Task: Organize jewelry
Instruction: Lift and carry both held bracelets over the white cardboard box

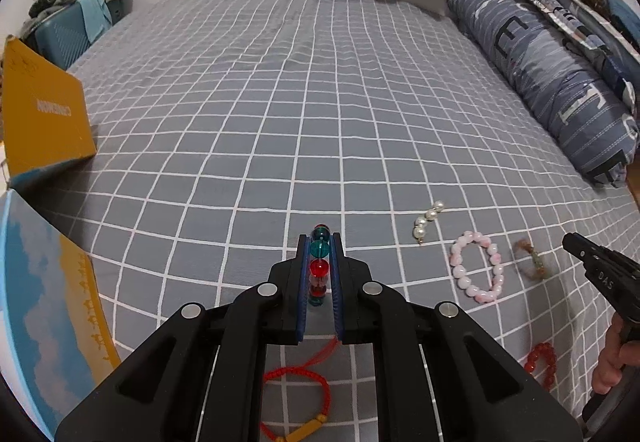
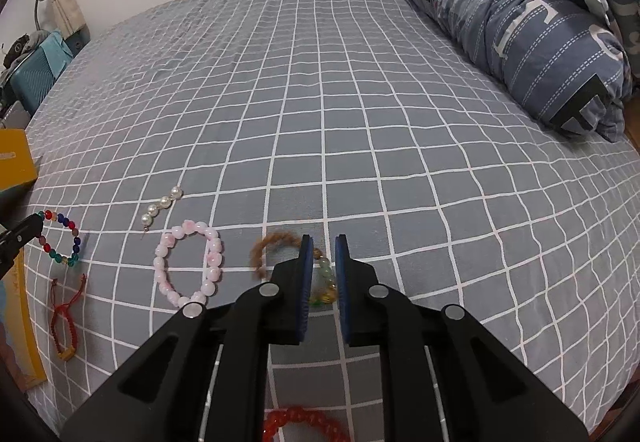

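In the left wrist view, the left gripper (image 1: 320, 242) at lower centre is clamped on a multicoloured bead bracelet (image 1: 319, 269). The red cord bracelet (image 1: 298, 398) lies on the checked bedsheet (image 1: 280, 102) below it; the pink bead bracelet (image 1: 477, 267) lies at the right.

In the right wrist view, the right gripper (image 2: 324, 246) at lower centre grips a brown bracelet with green beads (image 2: 276, 248). The pearl strand (image 2: 161, 207) lies at left.
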A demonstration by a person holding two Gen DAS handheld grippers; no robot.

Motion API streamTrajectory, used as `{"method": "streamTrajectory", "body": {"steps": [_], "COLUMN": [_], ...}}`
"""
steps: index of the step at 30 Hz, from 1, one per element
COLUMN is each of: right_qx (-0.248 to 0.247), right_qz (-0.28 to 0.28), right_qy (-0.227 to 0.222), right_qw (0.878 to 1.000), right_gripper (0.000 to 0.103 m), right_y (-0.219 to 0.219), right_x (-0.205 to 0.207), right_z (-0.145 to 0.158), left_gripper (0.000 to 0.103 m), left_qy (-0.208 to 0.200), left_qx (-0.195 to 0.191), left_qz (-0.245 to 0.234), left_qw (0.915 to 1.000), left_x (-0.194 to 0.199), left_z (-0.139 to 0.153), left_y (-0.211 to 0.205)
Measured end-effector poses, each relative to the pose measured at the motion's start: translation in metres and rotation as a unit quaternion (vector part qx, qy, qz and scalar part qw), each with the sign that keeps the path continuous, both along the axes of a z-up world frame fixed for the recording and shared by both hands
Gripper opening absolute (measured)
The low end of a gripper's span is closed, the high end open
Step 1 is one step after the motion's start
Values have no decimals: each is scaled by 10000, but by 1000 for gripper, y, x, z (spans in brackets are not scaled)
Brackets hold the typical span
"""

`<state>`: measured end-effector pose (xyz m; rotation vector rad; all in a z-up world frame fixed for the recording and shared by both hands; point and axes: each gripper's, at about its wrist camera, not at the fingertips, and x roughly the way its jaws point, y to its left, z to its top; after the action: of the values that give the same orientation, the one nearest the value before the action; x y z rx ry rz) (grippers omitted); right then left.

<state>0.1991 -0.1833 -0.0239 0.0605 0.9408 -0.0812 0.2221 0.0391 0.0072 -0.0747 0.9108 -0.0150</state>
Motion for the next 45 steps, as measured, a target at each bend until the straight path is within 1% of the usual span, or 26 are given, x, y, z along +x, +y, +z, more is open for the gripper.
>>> {"method": "streamTrajectory", "body": {"steps": [3, 4, 5, 6, 7, 9, 10, 12, 17, 20, 22, 23, 31, 45], "right_qx": [8, -4, 8, 53, 94, 112, 116, 115, 88, 49, 62, 54, 93, 196], "right_qz": [10, 41, 66, 62, 41, -40, -75, -100, -51, -19, -10, 2, -17, 45], "right_qy": [8, 38, 66, 125, 175, 240, 280, 436, 650, 774, 786, 808, 713, 268], "right_qw": [10000, 10000, 10000, 9999, 9998, 9996, 9995, 9989, 9978, 9970, 9969, 9967, 9974, 9994], "right_gripper": [8, 11, 11, 17, 26, 36, 36, 36, 36, 27, 12, 10, 10, 10], "right_y": [-2, -2, -1, -2, -3, -7, -9, -12, -12, -11, -10, -9, -7, -6], "right_x": [0, 0, 1, 2, 3, 6, 8, 14, 21, 25, 27, 26, 21, -1], "right_z": [2, 1, 0, -4, -8, -15, -19, -29, -46, -54, -54, -54, -47, -12], "left_gripper": [9, 9, 9, 9, 9, 9, 9, 9, 9, 9, 9, 9, 9, 9], "left_qy": [-43, -50, -55, -56, -53, -41, -29, -9, 2, 9, 19, 23, -3, -120], "left_qx": [6, 5, 7, 14, 22, 43, 50, 59, 59, 72, 84, 80, 65, 68], "left_qz": [-19, -24, -31, -35, -30, -40, -36, -37, -55, -66, -66, -64, -71, -109], "left_qw": [10000, 10000, 10000, 10000, 10000, 10000, 10000, 10000, 10000, 10000, 9999, 9999, 10000, 9998], "left_x": [-5, -5, -6, -7, -7, -6, -5, -3, 1, 1, 2, 2, 1, -15], "left_z": [5, 5, 5, 5, 4, 2, 1, -2, -4, -6, -7, -7, -5, 12], "left_y": [-3, -3, -3, -3, -3, -4, -4, -4, -7, -9, -9, -9, -7, -9]}}
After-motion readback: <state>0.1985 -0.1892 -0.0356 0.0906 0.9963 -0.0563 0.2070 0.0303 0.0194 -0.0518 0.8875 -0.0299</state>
